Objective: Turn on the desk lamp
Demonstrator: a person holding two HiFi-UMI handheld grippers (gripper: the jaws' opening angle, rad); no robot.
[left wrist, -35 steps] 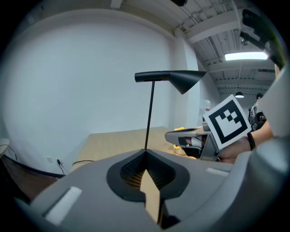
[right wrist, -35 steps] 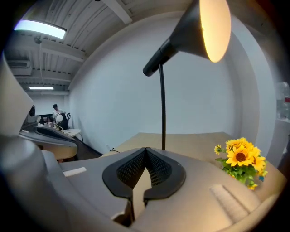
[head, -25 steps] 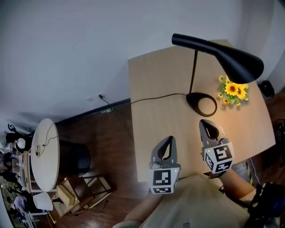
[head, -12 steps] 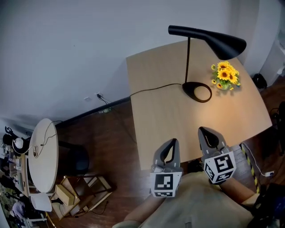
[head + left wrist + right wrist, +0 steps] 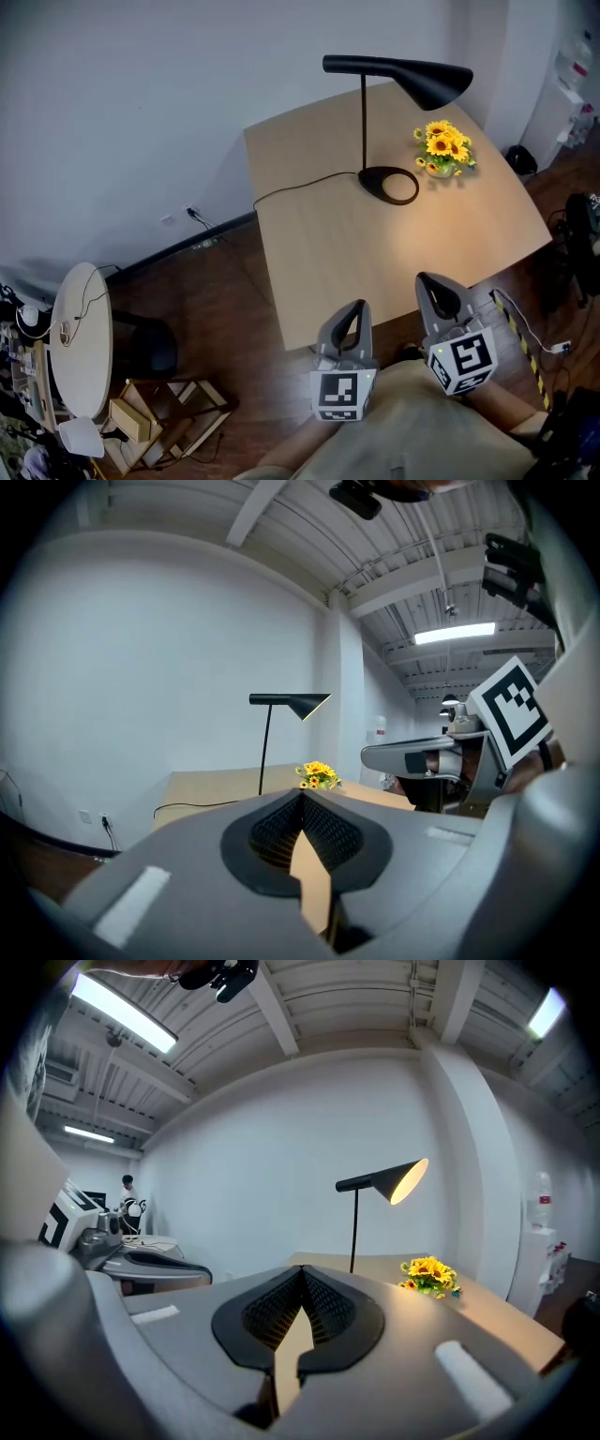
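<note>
The lamp (image 5: 403, 77) is lit (flowers (image 5: 441, 148) just beside it); well apart from it, left gripper (image 5: 355, 307) and right gripper (image 5: 428, 281) hover closed, empty.

We see the desk lamp (image 5: 403, 72), at the top of the head view, as matt black all over, shade, stem and ring base alike, seemingly painted metal. The table (image 5: 375, 253) under it looks like pale wood, smooth, with a satin finish. The floor (image 5: 216, 291) at centre left is dark wood boards with a faint sheen, and the wall (image 5: 141, 112) above it is flat matt paint. The left gripper (image 5: 356, 306) and right gripper (image 5: 427, 279), at the bottom, appear to be smooth matt grey plastic, with inner pads (image 5: 272, 829) that are black and finely ribbed. The round table (image 5: 89, 375) at lower left looks glossy white.
</note>
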